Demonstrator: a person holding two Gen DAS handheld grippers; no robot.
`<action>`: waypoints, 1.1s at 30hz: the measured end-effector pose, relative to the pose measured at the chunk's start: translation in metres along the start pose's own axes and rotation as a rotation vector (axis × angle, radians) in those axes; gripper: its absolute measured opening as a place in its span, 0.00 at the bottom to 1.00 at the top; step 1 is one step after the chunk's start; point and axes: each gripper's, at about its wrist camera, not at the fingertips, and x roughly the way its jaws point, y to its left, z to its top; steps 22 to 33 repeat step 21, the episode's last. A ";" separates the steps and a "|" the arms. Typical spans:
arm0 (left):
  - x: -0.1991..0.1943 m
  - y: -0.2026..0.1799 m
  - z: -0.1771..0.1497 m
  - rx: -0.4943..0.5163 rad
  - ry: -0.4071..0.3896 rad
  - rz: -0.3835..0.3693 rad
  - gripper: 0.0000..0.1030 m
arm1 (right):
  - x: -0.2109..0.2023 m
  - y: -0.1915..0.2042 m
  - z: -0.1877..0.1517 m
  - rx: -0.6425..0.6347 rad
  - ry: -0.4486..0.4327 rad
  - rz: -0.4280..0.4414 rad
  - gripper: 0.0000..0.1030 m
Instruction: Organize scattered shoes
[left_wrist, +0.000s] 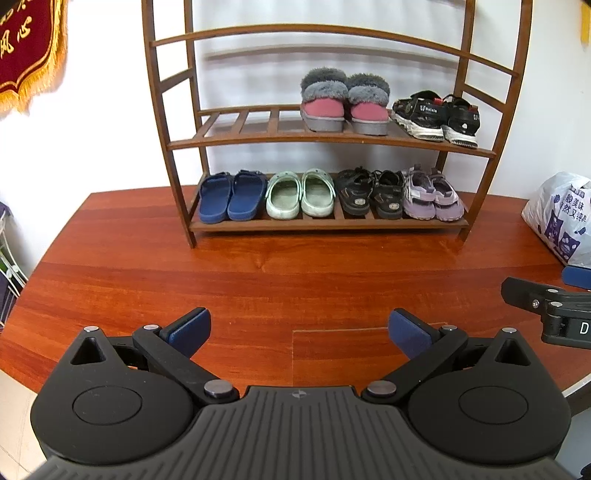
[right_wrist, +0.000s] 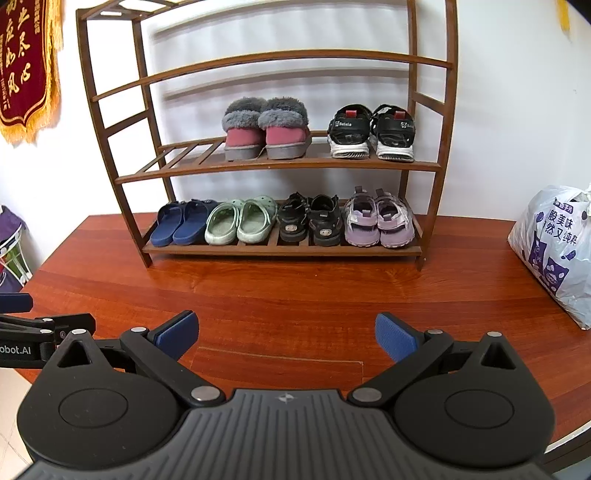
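A brown wooden shoe rack (left_wrist: 325, 138) (right_wrist: 280, 164) stands at the back of a red-brown wooden table (left_wrist: 258, 280) (right_wrist: 295, 291). Its middle shelf holds pink furry slippers (left_wrist: 341, 107) (right_wrist: 264, 133) and black-and-white sandals (left_wrist: 437, 116) (right_wrist: 371, 134). On the bottom shelf sit blue slippers (left_wrist: 231, 197) (right_wrist: 181, 223), green clogs (left_wrist: 299, 194) (right_wrist: 240, 221), black sandals (left_wrist: 371, 194) (right_wrist: 308, 219) and purple sandals (left_wrist: 432, 195) (right_wrist: 378, 219). My left gripper (left_wrist: 299, 332) and right gripper (right_wrist: 286, 334) hover open over the table's near part, both empty.
A white printed plastic bag (left_wrist: 563, 216) (right_wrist: 554, 247) lies at the table's right. A red banner with gold fringe (left_wrist: 27, 51) (right_wrist: 26, 66) hangs on the wall at left. The rack's top shelf and the left of its middle shelf hold nothing.
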 end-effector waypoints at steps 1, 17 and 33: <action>-0.001 0.000 0.001 -0.008 -0.010 0.001 1.00 | 0.000 -0.001 0.000 -0.001 -0.007 -0.004 0.99; 0.008 -0.015 0.015 0.009 -0.045 -0.009 1.00 | 0.011 -0.011 0.008 -0.014 -0.023 -0.022 0.99; 0.012 -0.018 0.018 0.012 -0.046 -0.011 1.00 | 0.007 -0.017 0.007 -0.010 -0.024 -0.026 0.99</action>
